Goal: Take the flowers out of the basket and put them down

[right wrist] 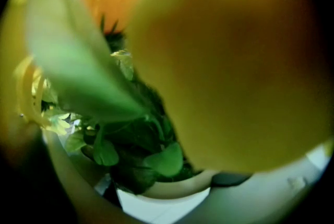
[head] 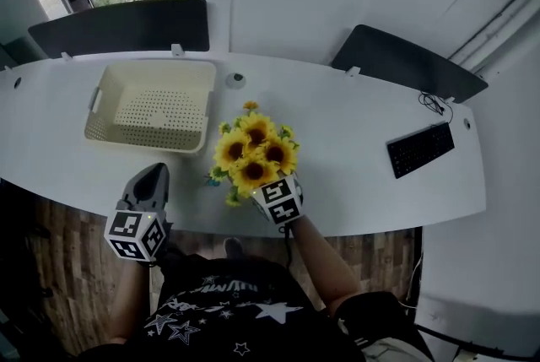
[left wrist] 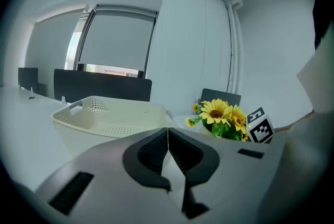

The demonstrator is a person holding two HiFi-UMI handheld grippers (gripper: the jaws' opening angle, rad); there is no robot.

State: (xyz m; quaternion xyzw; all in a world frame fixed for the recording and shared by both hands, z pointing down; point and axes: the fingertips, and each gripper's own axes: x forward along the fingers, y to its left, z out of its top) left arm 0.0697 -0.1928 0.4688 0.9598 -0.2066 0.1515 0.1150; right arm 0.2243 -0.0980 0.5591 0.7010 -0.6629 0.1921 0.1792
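Left gripper (left wrist: 168, 137): jaws closed tight, pads together, nothing in them. It hangs at the near edge of the desk (head: 354, 158), in front of the basket's near right corner, pointing slightly down.

Right gripper (head: 261, 193): clamped on the flowers (head: 255, 153) low in the bunch. The right gripper view is swamped by yellow petals and green leaves, with foliage packed between the two pale jaw arms. The pads themselves are buried in it.

Flowers are a sunflower bunch, out of the basket, heads up. They are over the desk's near middle, just right of the basket and not touching it. Can't tell if the stems touch the desk.

Basket (head: 156, 73) is cream and perforated, sits on the desk left of centre, and holds nothing. The black keyboard (head: 420, 148) is well off to the right.
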